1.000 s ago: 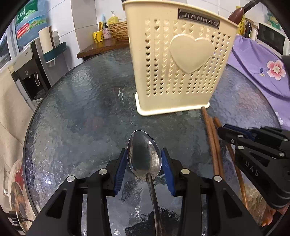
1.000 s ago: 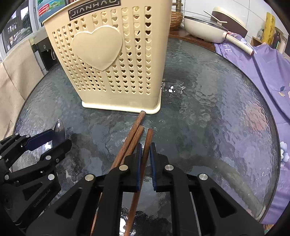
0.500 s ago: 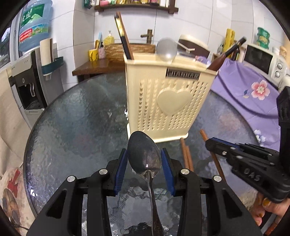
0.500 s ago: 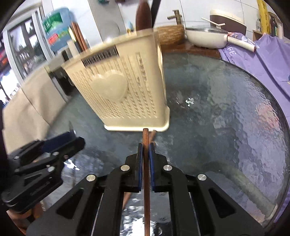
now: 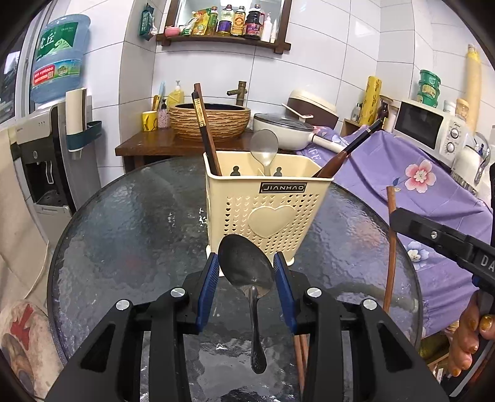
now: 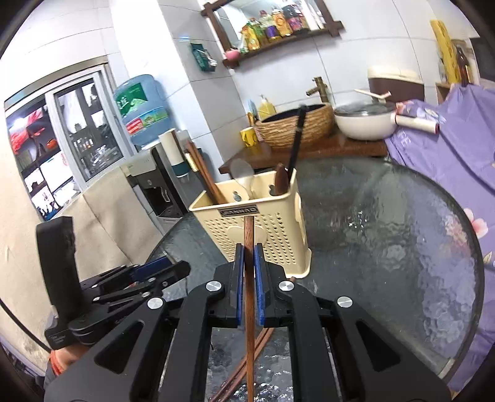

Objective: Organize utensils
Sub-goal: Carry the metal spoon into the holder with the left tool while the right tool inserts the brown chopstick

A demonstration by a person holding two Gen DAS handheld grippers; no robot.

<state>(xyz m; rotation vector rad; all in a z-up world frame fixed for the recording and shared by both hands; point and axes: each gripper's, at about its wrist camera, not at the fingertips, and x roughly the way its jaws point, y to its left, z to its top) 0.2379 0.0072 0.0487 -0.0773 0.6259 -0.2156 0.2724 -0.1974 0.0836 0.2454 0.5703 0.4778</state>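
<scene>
Lots of clutter around this one. Going left to right in the left wrist view: a water dispenser with a blue bottle sat at about 9 o'clock, then a woven basin on a wooden counter at 12, a shelf of sauce bottles above it, a white pan just right of the basin, and a microwave on the purple flowered cloth out at 2 o'clock.

Dead centre on the round glass table stood the cream utensil holder, the one with a heart on the front and little cutouts. It already held a pair of dark chopsticks in the left corner, a pale spoon in the middle and a brown-handled utensil leaning out to the right.

The left gripper had its blue pads partway in, holding a metal spoon by the edges of the bowl, handle hanging down toward 6 o'clock. Nothing stood between it and the holder.

The right gripper was clamped tight on a single reddish wooden chopstick, lifted off the table and standing nearly upright, its tip in front of the holder's heart. More wooden chopsticks lay on the glass underneath at 6 o'clock, partly hidden by the gripper.
</scene>
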